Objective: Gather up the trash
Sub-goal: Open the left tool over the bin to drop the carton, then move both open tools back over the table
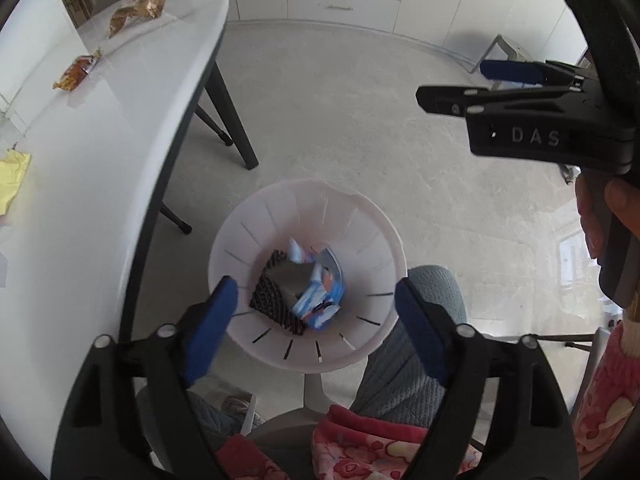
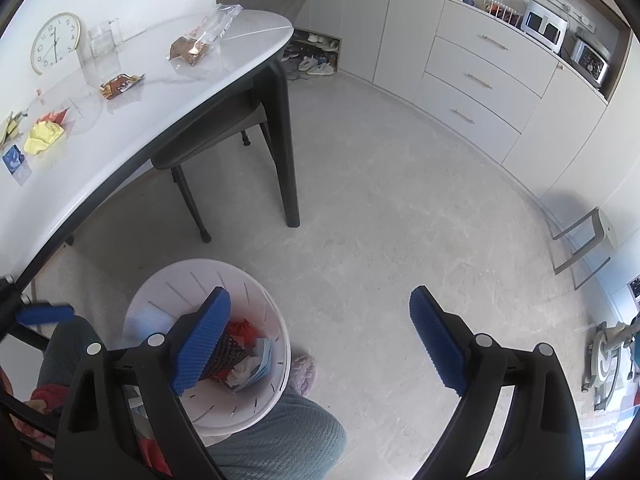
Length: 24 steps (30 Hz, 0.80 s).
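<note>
A white slotted bin stands on the floor beside the table, holding a blue-and-white wrapper and a dark patterned wrapper. My left gripper hangs open right above the bin with nothing between its blue pads. My right gripper is open and empty too, over the bin's right edge and the floor. In the left wrist view the right gripper shows at the upper right. On the white table lie an orange wrapper, a clear bag with brown crumbs, crumpled yellow paper and a blue sachet.
A dark chair is tucked under the table, whose black leg stands behind the bin. A clock leans at the table's back. The person's grey-trousered knee sits against the bin. Drawers line the far wall.
</note>
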Available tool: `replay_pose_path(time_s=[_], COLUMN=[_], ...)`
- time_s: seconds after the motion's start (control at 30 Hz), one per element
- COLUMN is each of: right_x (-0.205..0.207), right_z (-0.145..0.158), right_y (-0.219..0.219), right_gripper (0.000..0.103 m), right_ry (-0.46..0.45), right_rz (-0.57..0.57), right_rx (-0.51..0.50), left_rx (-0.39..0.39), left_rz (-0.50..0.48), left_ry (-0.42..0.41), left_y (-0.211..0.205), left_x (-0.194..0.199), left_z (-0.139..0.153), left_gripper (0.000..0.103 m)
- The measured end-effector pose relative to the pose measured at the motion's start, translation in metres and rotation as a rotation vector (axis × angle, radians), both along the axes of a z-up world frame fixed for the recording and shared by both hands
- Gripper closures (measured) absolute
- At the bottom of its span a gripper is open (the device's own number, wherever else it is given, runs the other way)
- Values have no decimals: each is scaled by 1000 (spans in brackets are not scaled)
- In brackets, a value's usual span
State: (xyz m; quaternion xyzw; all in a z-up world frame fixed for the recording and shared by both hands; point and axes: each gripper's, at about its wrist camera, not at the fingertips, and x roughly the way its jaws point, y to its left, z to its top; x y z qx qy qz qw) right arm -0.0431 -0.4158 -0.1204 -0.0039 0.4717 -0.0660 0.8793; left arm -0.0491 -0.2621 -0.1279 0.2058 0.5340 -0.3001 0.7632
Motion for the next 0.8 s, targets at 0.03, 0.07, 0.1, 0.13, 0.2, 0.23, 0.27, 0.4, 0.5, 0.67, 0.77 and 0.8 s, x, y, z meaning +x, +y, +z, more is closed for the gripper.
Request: replay_pose_path(time_s=[0.03,0.07,0.1,0.13,0.2,0.23,0.27,0.4,0.5,0.67,0.77,0.8], right_x=[1,1,2,3,3,3,3,5,7,18,29,33], right_z=[0,-1,-1,0,1,2,3,10,21,49,67,71], right_y=[0,1,1,2,3,4,5,9,16,42,63,71], right_gripper=[12,12,12,12,12,12,12,12,12,9,6,6], right_ry=[2,4,5,6,3,1,-1,-11,-36,-102,-147,-158], right_rz=[0,1,2,3,4,5,6,13,27,67,108,125], right_rx=[1,1,-1,-2,-2,-2,-3,-3,16,27,46,52], left_rx=[-3,-4,-5,-7,-6,-4,-4,-8,-21,-59,-66,-54], left_rz=[-4,-5,-3,-2,4,8,10,21,39,104,174,199], left_ry=[-6,-7,-8,-8,-7,-9,-11,-28,-71,-136,-186,-203], left_y=[0,0,1,1,3,4,5,10,23,66,105,118], left_x=[0,0,-1,1,4,5,5,3,8,29,49,57], left_z=[3,5,7,8,11,12,14,24,46,90,107,110], left_gripper=[19,18,18,18,18,18,18,18,18,8,7,7])
